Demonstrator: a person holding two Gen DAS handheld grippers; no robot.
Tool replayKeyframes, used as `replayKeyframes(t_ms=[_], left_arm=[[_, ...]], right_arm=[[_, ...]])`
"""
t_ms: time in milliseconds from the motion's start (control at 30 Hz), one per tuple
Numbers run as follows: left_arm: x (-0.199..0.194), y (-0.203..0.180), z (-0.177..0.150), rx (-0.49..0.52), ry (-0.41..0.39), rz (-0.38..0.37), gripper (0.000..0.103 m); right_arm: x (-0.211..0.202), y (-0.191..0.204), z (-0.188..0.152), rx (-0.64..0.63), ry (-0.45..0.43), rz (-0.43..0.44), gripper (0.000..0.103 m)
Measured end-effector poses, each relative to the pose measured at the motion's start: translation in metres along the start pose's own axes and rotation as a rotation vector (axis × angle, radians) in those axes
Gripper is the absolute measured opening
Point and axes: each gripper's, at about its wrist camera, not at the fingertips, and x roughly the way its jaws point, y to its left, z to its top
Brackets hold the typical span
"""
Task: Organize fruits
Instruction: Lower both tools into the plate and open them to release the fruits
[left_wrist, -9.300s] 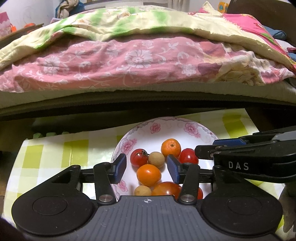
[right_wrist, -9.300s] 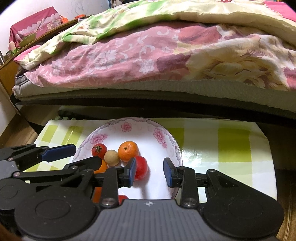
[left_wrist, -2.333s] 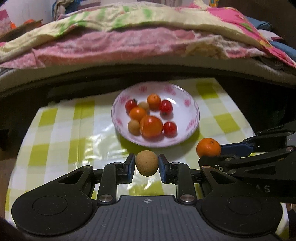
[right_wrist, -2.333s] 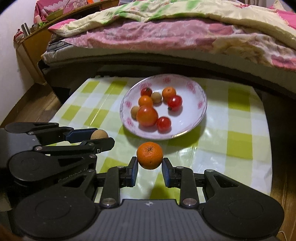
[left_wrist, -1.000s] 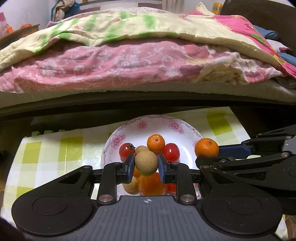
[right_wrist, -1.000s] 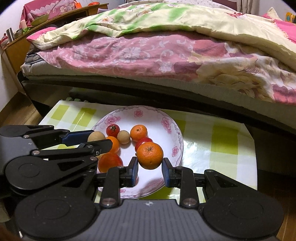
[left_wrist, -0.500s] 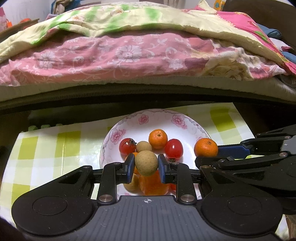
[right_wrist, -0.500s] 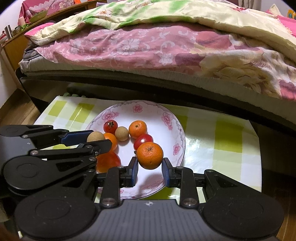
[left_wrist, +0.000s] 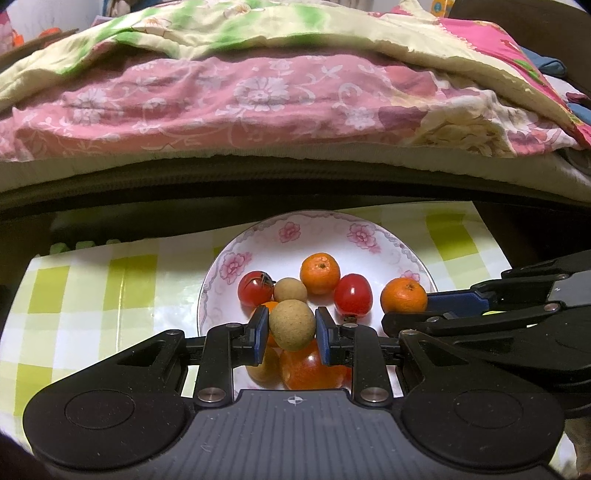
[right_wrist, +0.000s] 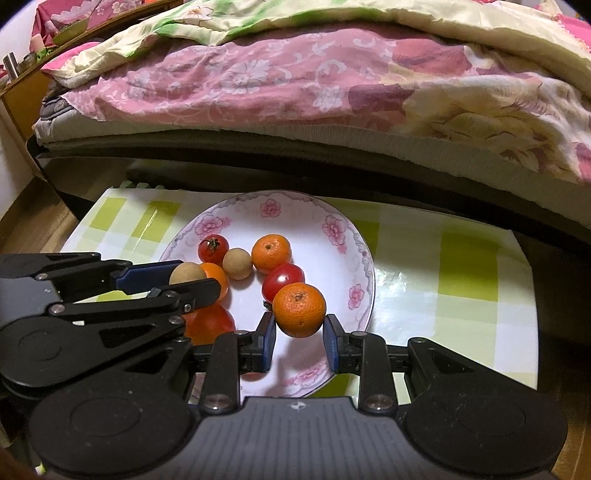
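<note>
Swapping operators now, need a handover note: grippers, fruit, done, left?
Left gripper: fingers shut on a tan round fruit, held over the plate.
Right gripper: shut on a mandarin, also above the plate, near its right side.
Done: cherry tomatoes, another mandarin, a second tan fruit and a large tomato lie on the plate.
Left: probably lower and release both held fruits onto bare plate.

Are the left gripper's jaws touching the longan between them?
Touching. The left wrist view shows the left gripper with both jaws pressed against opposite sides of the longan, with no gap on either side.
</note>
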Motion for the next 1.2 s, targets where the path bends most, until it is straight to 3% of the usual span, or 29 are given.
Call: replayKeyframes(t_ms=[500,1200], left_arm=[[0.0058,0.0024,-0.0014,0.001,0.011,0.008,0.033],[0.0083,0.0025,-0.0034,0.000,0.018,0.003,0.034]], right_arm=[[0.0066,-0.0059,0.0008,-0.005,0.012,0.055,0.035],[0.0083,-0.0039,0.0022,-0.019,0.020,0.051,0.035]])
